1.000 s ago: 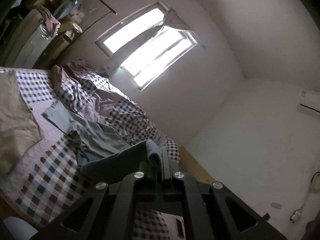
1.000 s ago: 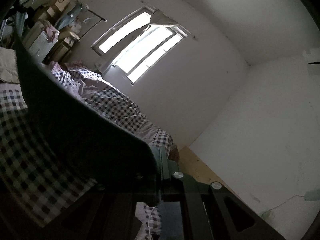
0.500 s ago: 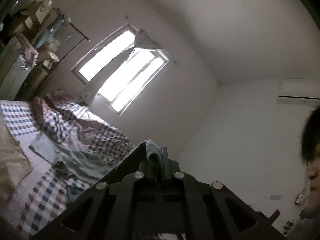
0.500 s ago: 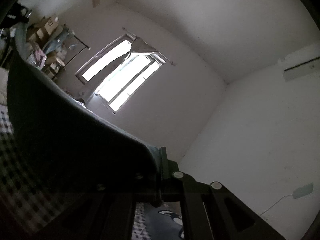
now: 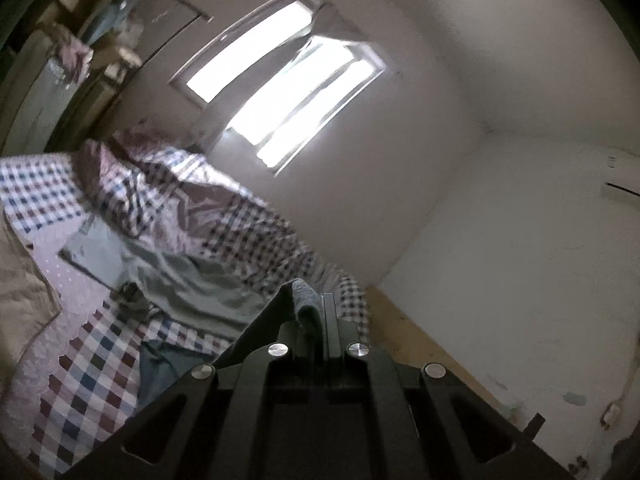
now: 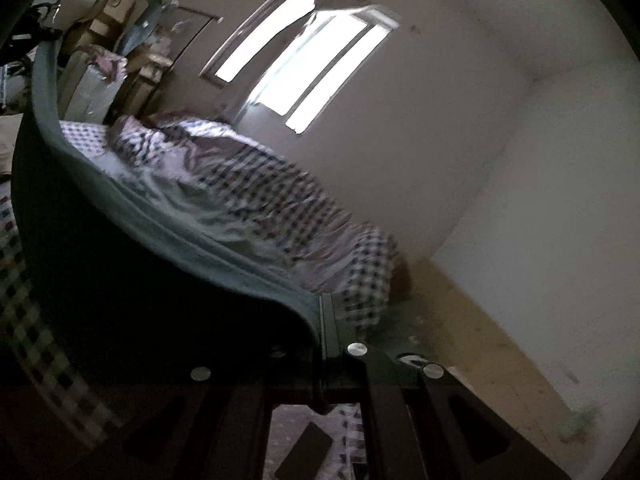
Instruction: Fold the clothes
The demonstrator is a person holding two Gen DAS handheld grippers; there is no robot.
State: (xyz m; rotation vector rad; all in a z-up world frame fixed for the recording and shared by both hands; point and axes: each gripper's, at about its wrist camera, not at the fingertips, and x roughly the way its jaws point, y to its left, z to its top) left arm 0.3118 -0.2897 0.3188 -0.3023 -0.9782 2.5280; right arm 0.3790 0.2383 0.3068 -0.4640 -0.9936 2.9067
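A dark blue-green garment is held by both grippers above a bed. My left gripper (image 5: 316,312) is shut on a bunched corner of the garment (image 5: 306,306). My right gripper (image 6: 320,316) is shut on another edge of the same garment (image 6: 132,264), which spreads wide to the left and hides the left finger and much of the bed. More pale grey-blue clothes (image 5: 188,280) lie crumpled on the bed in the left wrist view.
The bed has a checked patchwork cover (image 5: 80,364) and a rumpled checked quilt (image 5: 224,216). A beige cloth (image 5: 20,280) lies at the left. A bright window (image 5: 280,88), shelves with boxes (image 6: 108,12), a wooden floor (image 6: 480,344) and a dark phone (image 6: 304,456) show.
Both grippers tipped upward toward the ceiling half a second ago and have now tipped back down toward the bed. The garment stays gripped in both.
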